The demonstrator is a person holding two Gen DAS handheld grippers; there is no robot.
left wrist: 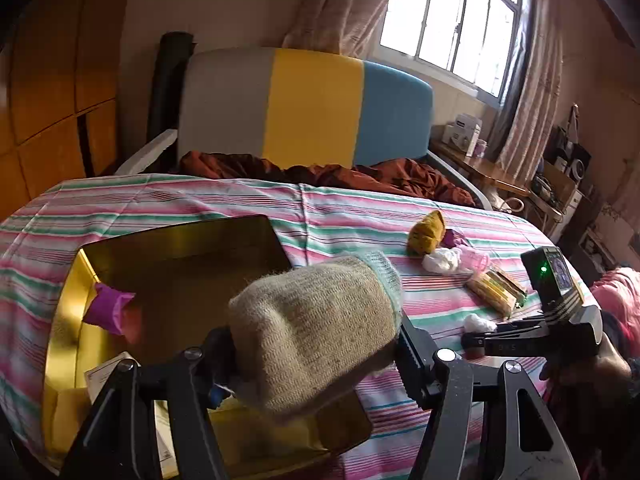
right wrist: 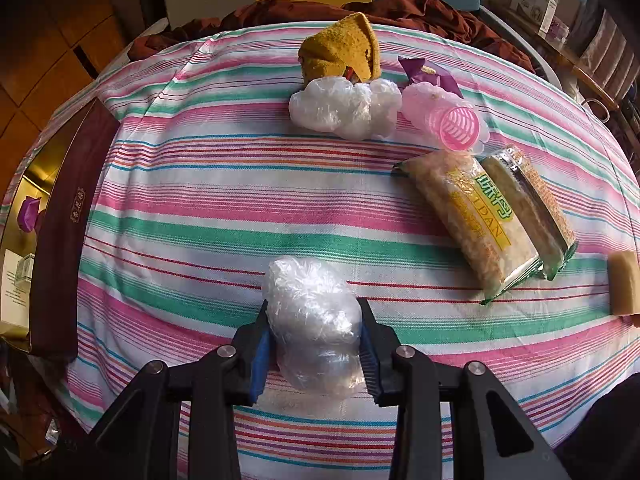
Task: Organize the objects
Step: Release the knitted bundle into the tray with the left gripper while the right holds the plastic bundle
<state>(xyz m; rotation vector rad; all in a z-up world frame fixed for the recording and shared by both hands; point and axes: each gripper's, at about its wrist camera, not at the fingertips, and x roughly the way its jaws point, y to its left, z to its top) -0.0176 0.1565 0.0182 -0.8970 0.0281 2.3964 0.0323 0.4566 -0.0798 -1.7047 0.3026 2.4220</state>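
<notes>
Fuzzy beige knitted sock (left wrist: 316, 332) bulges between the left gripper (left wrist: 316, 364) jaws above a gold-lined box (left wrist: 64, 320); right gripper (right wrist: 314, 344) pinches crinkled clear plastic wad (right wrist: 312, 320).

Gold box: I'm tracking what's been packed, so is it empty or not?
Not empty. The gold box holds a purple wrapper and a white carton.

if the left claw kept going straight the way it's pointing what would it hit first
Most likely the open gold box. The left claw, shut on a beige knit bundle, points down over the box's inside, so the bundle would probably land there first. Depth is hard to judge through the fisheye.
</notes>
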